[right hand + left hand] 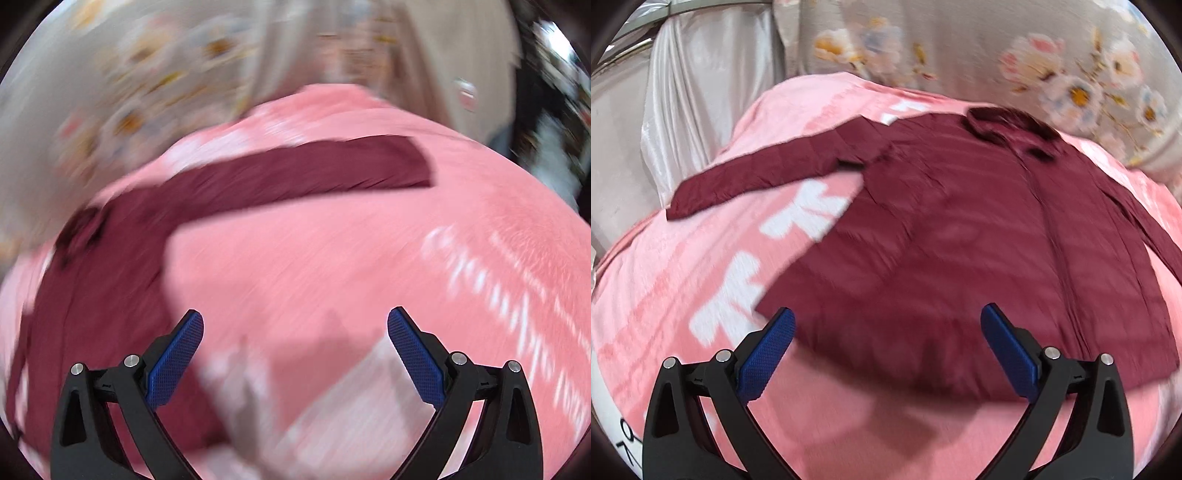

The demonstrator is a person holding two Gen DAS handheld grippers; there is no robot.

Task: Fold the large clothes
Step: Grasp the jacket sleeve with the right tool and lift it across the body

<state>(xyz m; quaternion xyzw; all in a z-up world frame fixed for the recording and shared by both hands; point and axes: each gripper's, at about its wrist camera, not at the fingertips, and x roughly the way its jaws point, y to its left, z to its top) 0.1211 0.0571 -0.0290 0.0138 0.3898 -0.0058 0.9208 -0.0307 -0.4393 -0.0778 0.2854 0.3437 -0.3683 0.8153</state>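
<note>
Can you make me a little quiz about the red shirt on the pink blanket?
1. True or false: the left gripper is squeezing the dark red shirt.
2. How do both sleeves lie? A) folded over the chest B) spread out to the sides C) rolled up
3. Fill in: the shirt lies on a ____ blanket with white shapes.

Key
1. False: its fingers are spread apart with nothing between them, like the right gripper.
2. B: the left sleeve and right sleeve stretch outwards.
3. Pink.
</note>
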